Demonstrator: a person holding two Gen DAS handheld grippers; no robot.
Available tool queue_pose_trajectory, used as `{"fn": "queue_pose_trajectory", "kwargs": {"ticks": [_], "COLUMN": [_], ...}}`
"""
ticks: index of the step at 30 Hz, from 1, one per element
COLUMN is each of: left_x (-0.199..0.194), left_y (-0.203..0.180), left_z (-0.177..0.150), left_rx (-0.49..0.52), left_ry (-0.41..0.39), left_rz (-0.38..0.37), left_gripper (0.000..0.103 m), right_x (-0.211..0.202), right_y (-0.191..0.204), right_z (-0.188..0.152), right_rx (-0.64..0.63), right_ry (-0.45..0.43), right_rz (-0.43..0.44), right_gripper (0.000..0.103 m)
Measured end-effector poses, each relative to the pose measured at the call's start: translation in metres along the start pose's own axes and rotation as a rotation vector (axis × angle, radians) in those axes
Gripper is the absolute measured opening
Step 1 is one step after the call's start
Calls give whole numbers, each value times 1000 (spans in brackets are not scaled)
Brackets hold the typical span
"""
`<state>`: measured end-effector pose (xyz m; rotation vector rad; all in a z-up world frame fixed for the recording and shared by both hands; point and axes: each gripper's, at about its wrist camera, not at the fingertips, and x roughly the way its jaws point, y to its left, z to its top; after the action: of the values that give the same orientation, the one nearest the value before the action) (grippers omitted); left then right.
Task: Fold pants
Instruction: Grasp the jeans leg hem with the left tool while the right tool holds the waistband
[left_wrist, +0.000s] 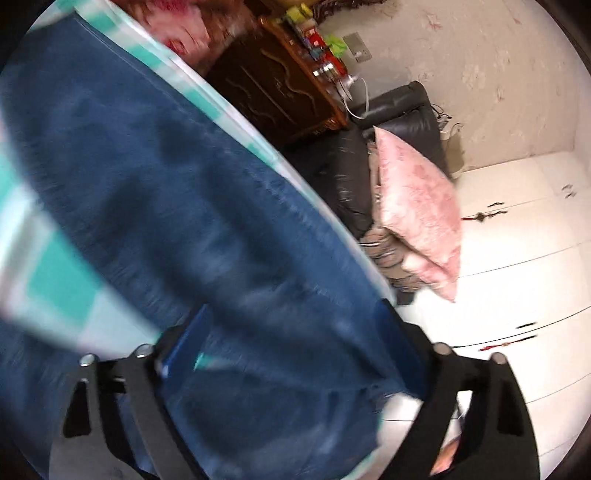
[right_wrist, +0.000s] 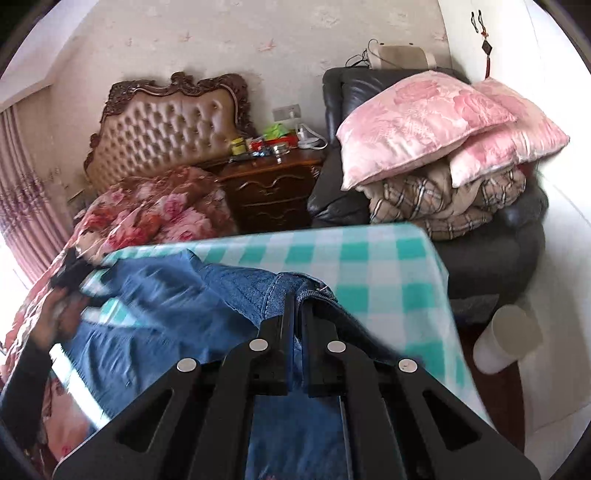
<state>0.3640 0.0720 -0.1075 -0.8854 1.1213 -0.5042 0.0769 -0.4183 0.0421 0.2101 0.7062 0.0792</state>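
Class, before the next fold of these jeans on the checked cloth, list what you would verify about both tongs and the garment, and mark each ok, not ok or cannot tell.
1. Right tongs shut on the jeans at a stitched edge: ok.
2. Left tongs wide, denim lying between the fingers: ok; whether the pads press on it: cannot tell.
3. Jeans lying flat and smooth: not ok, bunched near the right tongs.
4. Jeans fully on the checked cloth: cannot tell, the near part is hidden.
5. Left view sharp enough to judge alignment: not ok, blurred.
6. Pink pillows on the armchair apart from the cloth: ok.
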Motion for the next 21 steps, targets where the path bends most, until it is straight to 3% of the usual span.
{"fn": "queue_pose_trajectory", "kwargs": {"ticks": [1, 3, 7, 8, 10, 12, 16, 21], "left_x": [13, 34, 68, 76, 76, 68, 44, 56], "left_y": [5, 14, 25, 26, 33, 34, 36, 52], "left_z": [11, 27, 50, 53, 57, 57, 52, 69], "left_rx": [-35, -105, -195, -203, -251, -276, -272, -297], "left_ry": [10, 31, 53, 55, 18, -19, -100, -65], "left_rz": [-21, -54, -31, 9, 144, 86, 198, 167], "left_gripper": [73, 65, 62, 62, 45, 45, 45, 45], "right_x": [-2, -8, -20, -23, -26, -26, -24, -23], "right_y": [1, 5, 10, 11, 11, 6, -2, -4], "right_z": [-6, -15, -26, -27, -29, -30, -28, -23], "right_rx": [2, 7, 16, 14, 13, 28, 43, 40], "right_ry": [3, 9, 5, 4, 2, 0, -1, -10], "right_rz": [3, 2, 21, 23, 22, 20, 22, 25], "right_gripper": [3, 3, 3, 3, 3, 3, 3, 3]}}
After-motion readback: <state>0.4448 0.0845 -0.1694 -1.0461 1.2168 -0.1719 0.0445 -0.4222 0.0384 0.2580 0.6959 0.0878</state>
